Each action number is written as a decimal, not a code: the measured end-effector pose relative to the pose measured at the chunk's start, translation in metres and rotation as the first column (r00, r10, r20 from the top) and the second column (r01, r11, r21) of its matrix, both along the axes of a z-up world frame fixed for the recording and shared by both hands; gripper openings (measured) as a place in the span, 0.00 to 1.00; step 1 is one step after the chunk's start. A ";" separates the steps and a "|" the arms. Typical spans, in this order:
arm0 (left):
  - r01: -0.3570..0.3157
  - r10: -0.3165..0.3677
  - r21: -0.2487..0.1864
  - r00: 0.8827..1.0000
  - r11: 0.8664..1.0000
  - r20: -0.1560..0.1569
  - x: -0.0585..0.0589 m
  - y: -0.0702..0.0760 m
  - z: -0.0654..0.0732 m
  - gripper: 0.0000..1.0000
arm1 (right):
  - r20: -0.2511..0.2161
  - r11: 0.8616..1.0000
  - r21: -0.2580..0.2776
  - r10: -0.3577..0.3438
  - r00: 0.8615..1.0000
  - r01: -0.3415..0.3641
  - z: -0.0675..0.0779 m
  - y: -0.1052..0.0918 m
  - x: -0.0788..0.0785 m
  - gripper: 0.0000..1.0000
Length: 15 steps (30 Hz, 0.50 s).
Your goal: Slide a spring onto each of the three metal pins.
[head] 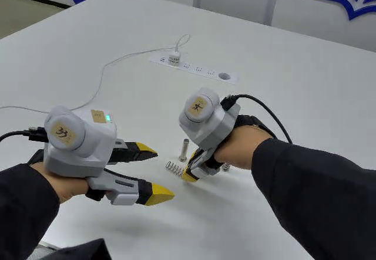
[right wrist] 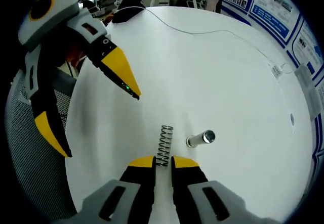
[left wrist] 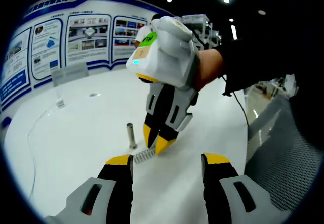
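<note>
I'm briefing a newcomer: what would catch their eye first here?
The right gripper, its yellow tips pinching one end of a spring that lies on the white table. Right beside it a bare metal pin stands upright. The left gripper hovers open close by, jaws wide.

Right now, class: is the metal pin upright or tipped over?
Upright: the pin stands on its base on the table; the spring lies beside it.
</note>
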State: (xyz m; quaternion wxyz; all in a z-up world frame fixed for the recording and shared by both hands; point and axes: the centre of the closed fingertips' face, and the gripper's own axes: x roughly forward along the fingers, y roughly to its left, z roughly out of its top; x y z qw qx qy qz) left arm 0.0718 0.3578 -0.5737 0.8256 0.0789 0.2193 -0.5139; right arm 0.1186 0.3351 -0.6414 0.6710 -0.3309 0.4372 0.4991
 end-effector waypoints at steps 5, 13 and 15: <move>-0.001 0.001 0.002 1.000 1.000 -0.003 0.000 0.000 -0.001 0.56 | -0.007 1.000 -0.008 -0.004 1.000 0.004 -0.004 0.000 0.000 0.12; 0.000 0.000 0.006 1.000 1.000 -0.001 0.000 0.000 -0.001 0.55 | 0.002 0.999 -0.025 0.025 1.000 -0.025 -0.004 -0.005 -0.003 0.12; 0.001 -0.001 0.008 1.000 1.000 0.000 0.000 0.000 -0.001 0.55 | -0.005 0.999 -0.020 0.036 0.999 -0.036 0.000 -0.005 -0.008 0.12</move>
